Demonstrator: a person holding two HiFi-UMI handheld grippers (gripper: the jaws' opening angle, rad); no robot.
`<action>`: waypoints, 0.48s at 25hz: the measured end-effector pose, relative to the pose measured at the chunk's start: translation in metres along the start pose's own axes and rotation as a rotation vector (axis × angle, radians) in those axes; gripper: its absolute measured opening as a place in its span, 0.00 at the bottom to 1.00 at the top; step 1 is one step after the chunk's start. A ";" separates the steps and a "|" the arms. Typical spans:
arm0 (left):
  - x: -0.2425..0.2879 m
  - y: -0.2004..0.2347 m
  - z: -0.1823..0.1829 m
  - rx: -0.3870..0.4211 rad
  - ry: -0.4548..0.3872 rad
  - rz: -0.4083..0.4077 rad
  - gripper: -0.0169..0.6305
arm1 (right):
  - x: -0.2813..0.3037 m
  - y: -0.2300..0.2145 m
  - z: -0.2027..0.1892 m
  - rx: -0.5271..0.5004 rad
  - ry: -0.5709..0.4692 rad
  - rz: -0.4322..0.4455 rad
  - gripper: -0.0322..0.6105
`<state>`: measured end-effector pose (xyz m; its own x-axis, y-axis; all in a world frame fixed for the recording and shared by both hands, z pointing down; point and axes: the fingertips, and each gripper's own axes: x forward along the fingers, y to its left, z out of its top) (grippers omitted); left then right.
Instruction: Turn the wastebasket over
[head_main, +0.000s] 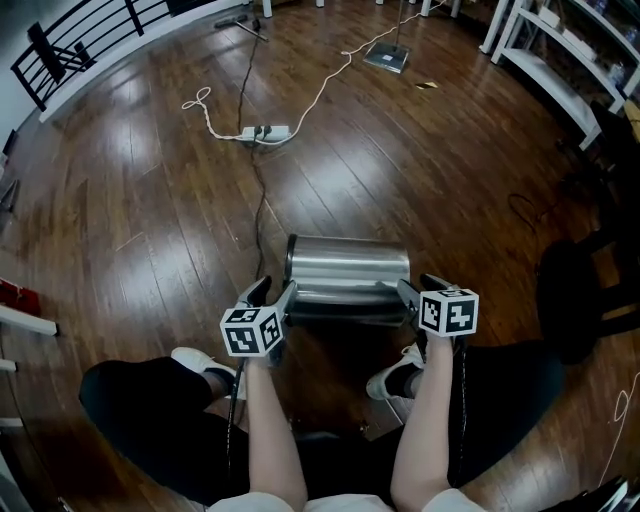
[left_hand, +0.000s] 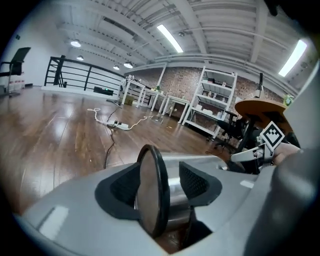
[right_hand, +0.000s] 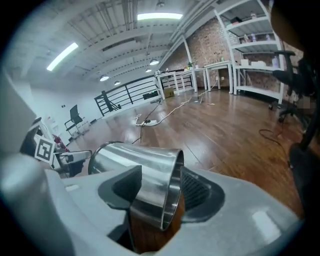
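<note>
As it lies sideways, the wastebasket (head_main: 348, 272) spans left tool (head_main: 275, 296) to right tool (head_main: 420, 290).

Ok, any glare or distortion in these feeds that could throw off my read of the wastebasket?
Head view: fisheye curves the floor at the edges; light streaks wash the wastebasket pale. Left gripper view: black vignette corners, its dark-rimmed end crisp. Right gripper view: steel wall shows banded reflections, bright glint along the open rim.
</note>
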<state>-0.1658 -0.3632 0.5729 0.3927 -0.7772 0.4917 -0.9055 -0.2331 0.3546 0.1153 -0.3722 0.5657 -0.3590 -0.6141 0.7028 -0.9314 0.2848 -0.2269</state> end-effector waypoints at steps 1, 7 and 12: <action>0.001 0.002 -0.008 -0.016 0.017 0.001 0.36 | 0.000 0.002 0.000 -0.021 0.012 0.003 0.40; 0.000 -0.003 -0.019 -0.084 -0.005 -0.039 0.16 | 0.008 0.001 -0.029 -0.106 0.169 -0.014 0.29; -0.001 -0.003 -0.019 -0.118 0.040 -0.008 0.15 | 0.016 0.005 -0.041 -0.064 0.196 0.013 0.28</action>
<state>-0.1606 -0.3512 0.5865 0.4083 -0.7512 0.5187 -0.8778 -0.1671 0.4490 0.1076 -0.3503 0.6037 -0.3469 -0.4569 0.8191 -0.9185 0.3420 -0.1982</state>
